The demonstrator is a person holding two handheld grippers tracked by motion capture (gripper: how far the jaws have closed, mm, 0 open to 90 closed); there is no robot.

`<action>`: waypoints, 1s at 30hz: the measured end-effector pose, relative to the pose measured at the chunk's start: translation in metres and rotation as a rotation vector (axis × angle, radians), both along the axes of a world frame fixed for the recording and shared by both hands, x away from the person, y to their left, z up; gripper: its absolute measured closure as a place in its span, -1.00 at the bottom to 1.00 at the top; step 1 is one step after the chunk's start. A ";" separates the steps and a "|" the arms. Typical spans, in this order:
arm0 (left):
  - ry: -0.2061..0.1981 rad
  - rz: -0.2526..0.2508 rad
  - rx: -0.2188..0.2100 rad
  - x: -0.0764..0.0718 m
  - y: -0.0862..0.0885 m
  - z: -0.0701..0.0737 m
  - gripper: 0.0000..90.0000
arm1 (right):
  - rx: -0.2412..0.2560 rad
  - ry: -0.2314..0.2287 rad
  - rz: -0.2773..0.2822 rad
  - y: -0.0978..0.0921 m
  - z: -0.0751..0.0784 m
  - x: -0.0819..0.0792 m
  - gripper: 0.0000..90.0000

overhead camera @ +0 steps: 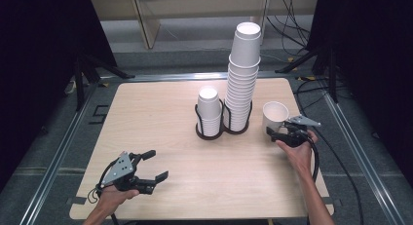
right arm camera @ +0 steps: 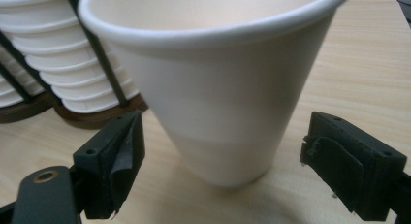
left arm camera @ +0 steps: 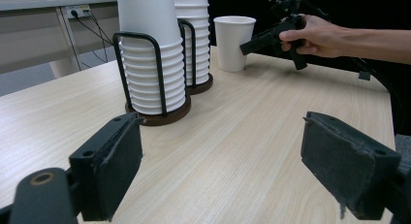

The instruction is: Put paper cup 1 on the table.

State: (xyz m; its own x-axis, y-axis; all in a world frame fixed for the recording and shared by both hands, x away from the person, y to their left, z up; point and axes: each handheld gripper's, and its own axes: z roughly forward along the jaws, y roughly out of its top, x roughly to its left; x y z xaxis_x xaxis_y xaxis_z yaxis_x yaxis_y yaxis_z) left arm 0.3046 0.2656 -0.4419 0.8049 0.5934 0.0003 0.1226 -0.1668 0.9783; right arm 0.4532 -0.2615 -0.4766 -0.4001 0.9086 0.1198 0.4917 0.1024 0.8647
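1. High view: I see the single cup [overhead camera: 275,117] standing upright on the table [overhead camera: 160,108], just right of the tall stack [overhead camera: 242,79]; the right gripper [overhead camera: 278,135] sits at its base.
2. Left gripper view: the left gripper [left arm camera: 220,170] idles near the table's front edge — jaws apart, empty.
3. Right gripper view: jaws apart either side of the cup, not touching. Risk, as I judge it: an off-centre close tips this light cup — or crushes it.
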 end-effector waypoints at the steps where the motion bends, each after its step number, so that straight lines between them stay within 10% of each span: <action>1: -0.001 0.001 -0.001 0.000 0.000 0.000 -0.67 | 0.032 0.016 -0.020 0.002 0.001 -0.004 -0.66; 17: 0.005 0.018 0.010 0.001 0.002 0.000 -0.67 | 0.034 0.031 -0.007 0.000 0.026 -0.059 -0.65; 30: 0.014 0.029 0.014 0.004 0.003 -0.001 -0.67 | 0.088 -0.076 0.067 0.021 0.065 -0.090 -0.61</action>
State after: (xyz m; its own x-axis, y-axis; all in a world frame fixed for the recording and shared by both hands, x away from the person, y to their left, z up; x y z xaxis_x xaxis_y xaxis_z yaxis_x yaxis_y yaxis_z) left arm 0.3082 0.2683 -0.4429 0.7876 0.6162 -0.0018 0.1408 -0.1771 0.9741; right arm 0.3634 -0.2405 -0.4114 -0.4702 0.8669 0.1652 0.4186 0.0543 0.9065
